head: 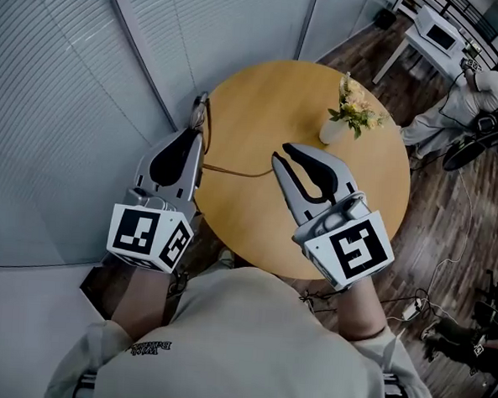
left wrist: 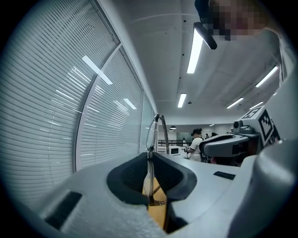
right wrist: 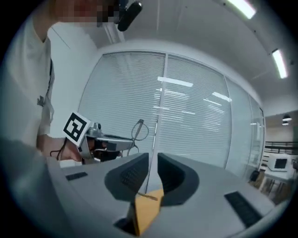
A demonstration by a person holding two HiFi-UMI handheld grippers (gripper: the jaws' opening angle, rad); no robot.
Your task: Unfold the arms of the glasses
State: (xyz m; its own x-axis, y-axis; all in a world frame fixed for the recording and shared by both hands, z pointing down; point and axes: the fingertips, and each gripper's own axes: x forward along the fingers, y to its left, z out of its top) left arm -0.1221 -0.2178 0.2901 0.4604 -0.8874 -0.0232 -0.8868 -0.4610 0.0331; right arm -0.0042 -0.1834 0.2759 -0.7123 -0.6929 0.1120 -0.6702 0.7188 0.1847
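Note:
The glasses (head: pixel 201 109) are thin-framed and hang over the left edge of the round wooden table (head: pixel 264 94). My left gripper (head: pixel 200 134) is shut on their frame; in the left gripper view a lens (left wrist: pixel 152 133) stands upright above the closed jaws of the left gripper (left wrist: pixel 150 157). One thin arm of the glasses (head: pixel 234 173) runs rightward over the table to my right gripper (head: pixel 280 152), which is shut on its end. In the right gripper view that arm (right wrist: pixel 152 162) passes between the right gripper's (right wrist: pixel 152 160) closed jaws, with the left gripper (right wrist: pixel 104 139) and glasses (right wrist: pixel 138 129) beyond.
A small white vase of flowers (head: pixel 342 120) stands on the table's far right. A blind-covered glass wall (head: pixel 63 82) runs close along the left. A person (head: pixel 478 94) sits beside a white table (head: pixel 432 33) at the top right; cables lie on the wood floor (head: pixel 438 264).

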